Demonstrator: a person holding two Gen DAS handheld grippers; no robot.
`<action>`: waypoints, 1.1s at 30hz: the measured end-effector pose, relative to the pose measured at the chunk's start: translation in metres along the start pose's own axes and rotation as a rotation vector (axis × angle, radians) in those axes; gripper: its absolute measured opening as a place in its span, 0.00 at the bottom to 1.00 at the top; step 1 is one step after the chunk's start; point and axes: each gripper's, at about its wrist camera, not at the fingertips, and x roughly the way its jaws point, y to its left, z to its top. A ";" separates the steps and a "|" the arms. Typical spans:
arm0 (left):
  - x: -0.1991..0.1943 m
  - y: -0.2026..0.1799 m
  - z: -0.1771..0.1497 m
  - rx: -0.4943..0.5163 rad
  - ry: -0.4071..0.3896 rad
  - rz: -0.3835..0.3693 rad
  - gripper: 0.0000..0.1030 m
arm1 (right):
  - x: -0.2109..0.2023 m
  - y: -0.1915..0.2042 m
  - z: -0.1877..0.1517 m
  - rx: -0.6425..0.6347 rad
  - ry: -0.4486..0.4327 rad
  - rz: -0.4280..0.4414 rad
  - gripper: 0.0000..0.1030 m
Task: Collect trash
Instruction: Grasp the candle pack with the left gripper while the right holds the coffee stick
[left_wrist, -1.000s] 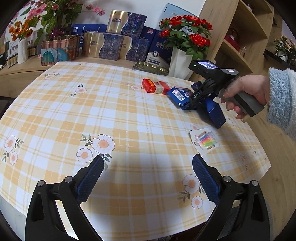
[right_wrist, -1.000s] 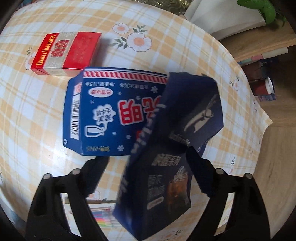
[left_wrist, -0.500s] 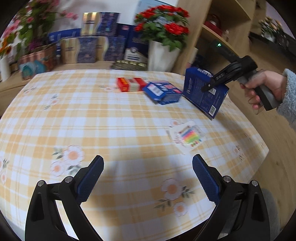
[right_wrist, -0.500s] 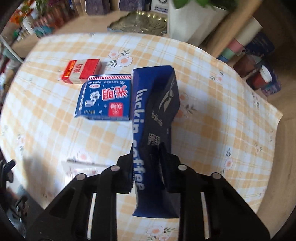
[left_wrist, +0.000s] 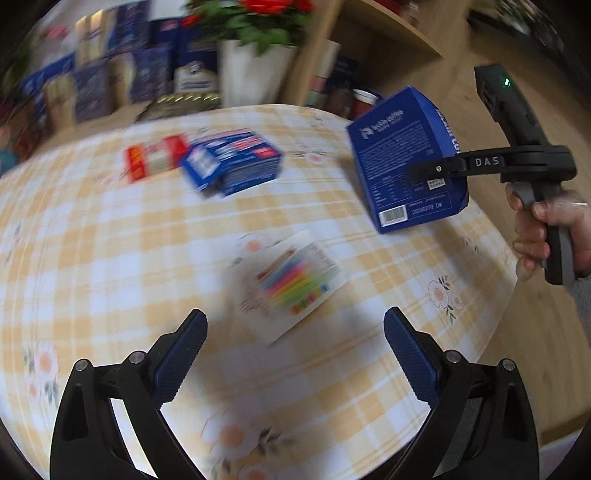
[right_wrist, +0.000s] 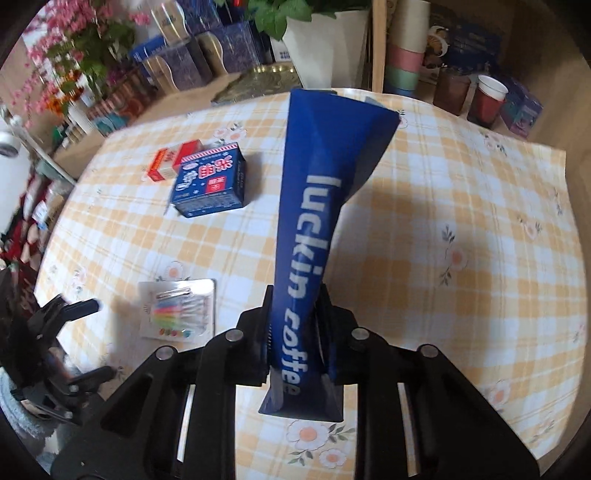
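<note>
My right gripper is shut on a dark blue coffee box, squeezed flat and held in the air above the table; it also shows in the left wrist view. My left gripper is open and empty, just short of a white pack of coloured pens that lies flat on the cloth. A blue milk carton and a red cigarette pack lie side by side farther back.
The round table has a yellow checked cloth. A white vase with red flowers and gift boxes stand behind it. A wooden shelf with cups is at the right. The left gripper shows at the left in the right wrist view.
My right gripper closed on the coffee box and lifted it off the table toward the right. My left gripper moved right and forward toward the pen pack.
</note>
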 end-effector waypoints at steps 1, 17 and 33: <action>0.006 -0.007 0.004 0.048 0.004 -0.002 0.82 | -0.003 -0.002 -0.007 0.013 -0.015 0.017 0.24; 0.082 -0.026 0.030 0.307 0.141 0.062 0.47 | -0.019 -0.033 -0.067 0.140 -0.143 0.129 0.23; 0.060 -0.011 0.030 0.163 0.027 -0.003 0.35 | -0.024 -0.039 -0.077 0.225 -0.208 0.169 0.23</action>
